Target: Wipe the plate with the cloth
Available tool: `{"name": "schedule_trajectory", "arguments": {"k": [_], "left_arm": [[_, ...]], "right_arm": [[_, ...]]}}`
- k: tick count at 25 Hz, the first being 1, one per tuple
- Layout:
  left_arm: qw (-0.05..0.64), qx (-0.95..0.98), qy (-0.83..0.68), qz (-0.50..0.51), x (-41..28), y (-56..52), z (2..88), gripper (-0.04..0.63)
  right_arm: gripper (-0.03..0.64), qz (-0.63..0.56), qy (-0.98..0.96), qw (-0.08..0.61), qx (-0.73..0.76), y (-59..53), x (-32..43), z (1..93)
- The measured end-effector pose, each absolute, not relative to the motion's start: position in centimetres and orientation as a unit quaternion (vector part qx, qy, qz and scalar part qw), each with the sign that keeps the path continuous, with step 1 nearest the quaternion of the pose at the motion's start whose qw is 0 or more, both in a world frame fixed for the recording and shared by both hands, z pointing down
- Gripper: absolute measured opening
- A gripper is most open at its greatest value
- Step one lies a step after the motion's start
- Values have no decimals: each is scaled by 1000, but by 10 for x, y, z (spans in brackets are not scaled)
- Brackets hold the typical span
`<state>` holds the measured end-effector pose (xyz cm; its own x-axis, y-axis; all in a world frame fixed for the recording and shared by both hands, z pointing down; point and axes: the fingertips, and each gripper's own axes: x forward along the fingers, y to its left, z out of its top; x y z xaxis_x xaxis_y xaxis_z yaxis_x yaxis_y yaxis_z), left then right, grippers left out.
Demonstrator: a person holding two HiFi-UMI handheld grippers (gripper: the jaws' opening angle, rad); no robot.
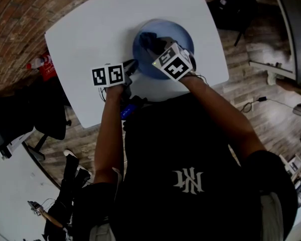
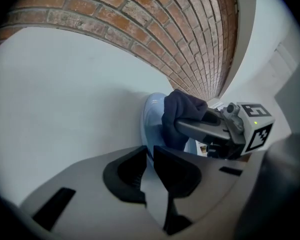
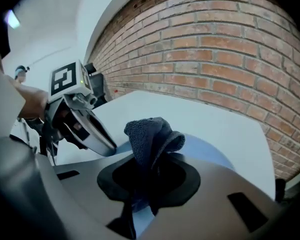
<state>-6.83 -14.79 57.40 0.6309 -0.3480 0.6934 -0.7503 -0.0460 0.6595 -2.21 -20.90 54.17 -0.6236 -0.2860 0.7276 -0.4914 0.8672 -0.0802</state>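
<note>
A pale blue plate (image 1: 176, 33) lies on the white table (image 1: 95, 29), toward its near right side. My left gripper (image 1: 131, 67) is shut on the plate's near left rim; in the left gripper view a strip of the plate (image 2: 151, 121) runs between its jaws (image 2: 149, 158). My right gripper (image 1: 153, 45) is over the plate, shut on a bunched dark blue cloth (image 1: 147, 38). In the right gripper view the cloth (image 3: 151, 134) sticks up out of the jaws (image 3: 149, 176), with the plate (image 3: 215, 156) under it. The cloth (image 2: 182, 109) hides part of the plate in the left gripper view.
A red bottle (image 1: 43, 66) lies on the floor past the table's left edge. A black chair (image 1: 232, 8) stands off the table's far right corner. A brick wall (image 3: 225, 49) rises behind the table. The table's left and far parts are bare white.
</note>
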Motion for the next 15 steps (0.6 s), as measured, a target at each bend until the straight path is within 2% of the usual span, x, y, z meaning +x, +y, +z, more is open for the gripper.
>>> {"name": "schedule_trajectory", "arguments": {"k": [8,15], "left_arm": [[569,701,-391,177,-69,-148,575,44],[570,701,-392,174,-68,-147,574,44]], "right_arm": [[89,195,-885,392,156,-156,-58,571],[89,168,-885,407,150,-158,-50,580]]}}
